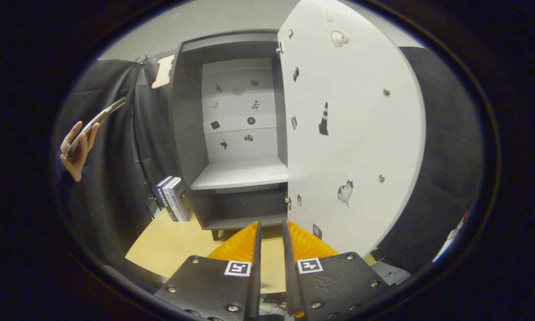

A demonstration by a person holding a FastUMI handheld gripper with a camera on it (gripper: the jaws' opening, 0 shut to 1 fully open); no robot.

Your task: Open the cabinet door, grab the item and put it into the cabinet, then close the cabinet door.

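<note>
The dark grey cabinet [185, 133] stands on a wooden table [169, 245], straight ahead of my fingers. Its door [361, 133] is swung wide open to the right, showing a pale inner face dotted with small stickers. Inside, a light shelf [240, 174] lies bare, with a lower compartment beneath it. A few books [173, 198] stand upright against the cabinet's left outer wall. My gripper [271, 227] hovers above the table just in front of the cabinet's base, near the door's lower hinge corner. Its fingers are a narrow gap apart with nothing between them.
A person's hand [78, 156] holds a phone [98, 120] up at the far left, in front of the black cloth wall. The open door juts toward me on the right, close to my right finger. Bare tabletop lies left of my fingers.
</note>
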